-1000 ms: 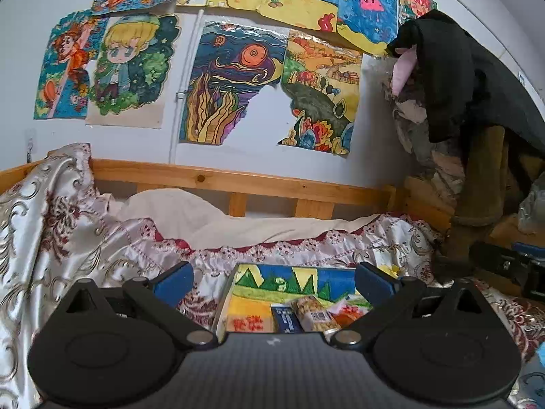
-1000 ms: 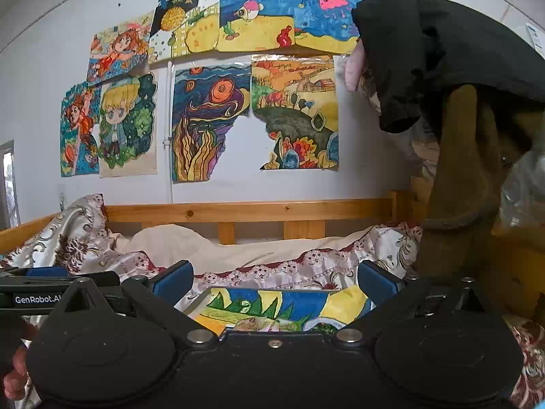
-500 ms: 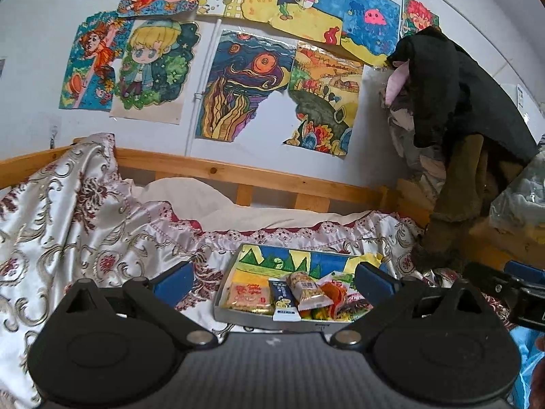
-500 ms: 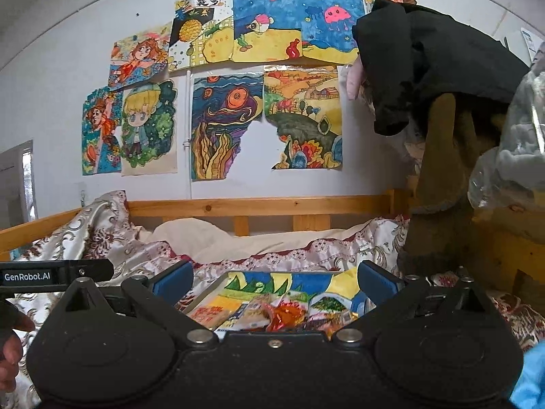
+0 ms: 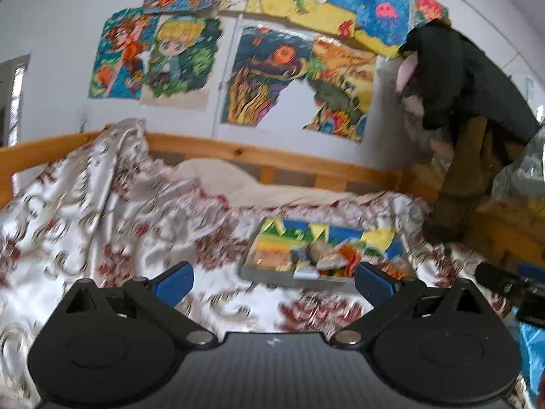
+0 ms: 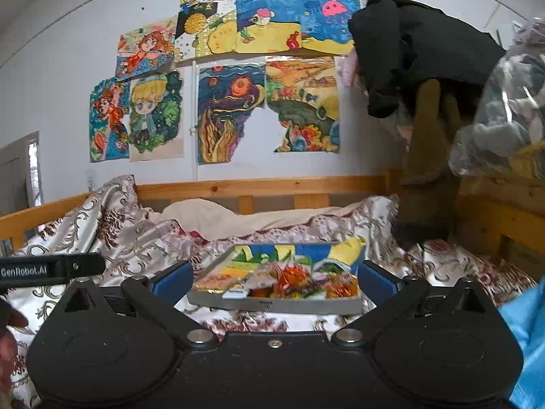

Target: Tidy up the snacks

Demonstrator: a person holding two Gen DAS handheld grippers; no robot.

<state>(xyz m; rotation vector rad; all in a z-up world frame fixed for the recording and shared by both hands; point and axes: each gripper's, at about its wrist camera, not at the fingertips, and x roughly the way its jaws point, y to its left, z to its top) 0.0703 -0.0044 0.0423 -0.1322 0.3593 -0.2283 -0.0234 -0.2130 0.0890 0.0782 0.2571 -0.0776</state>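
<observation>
Snacks in crinkly orange, yellow and red wrappers [image 6: 299,281] lie heaped together inside a shallow grey rectangular tray [image 6: 272,304], which sits flat on the cream-and-maroon floral satin bedspread [image 6: 129,235], probably so the soft bedding cannot scatter them. Going left to right in the right wrist view: the black left gripper [image 6: 51,269] shows at the left edge as a bar, and its own blurred camera shows its blue-padded fingers spread wide with nothing between them, the tray ahead of it and to its right. Next comes a flat yellow-orange packet [image 6: 221,279] at the tray's left end, then a small white-and-blue packet [image 6: 235,293] at the front rim, then the loose heap filling the middle and right. The right gripper [image 6: 274,277] is likewise released and empty, held back from the tray so that it frames the tray squarely. Whether the packets are already sorted or merely piled, I cannot tell; the heap looks jumbled, though all lie within the tray.
</observation>
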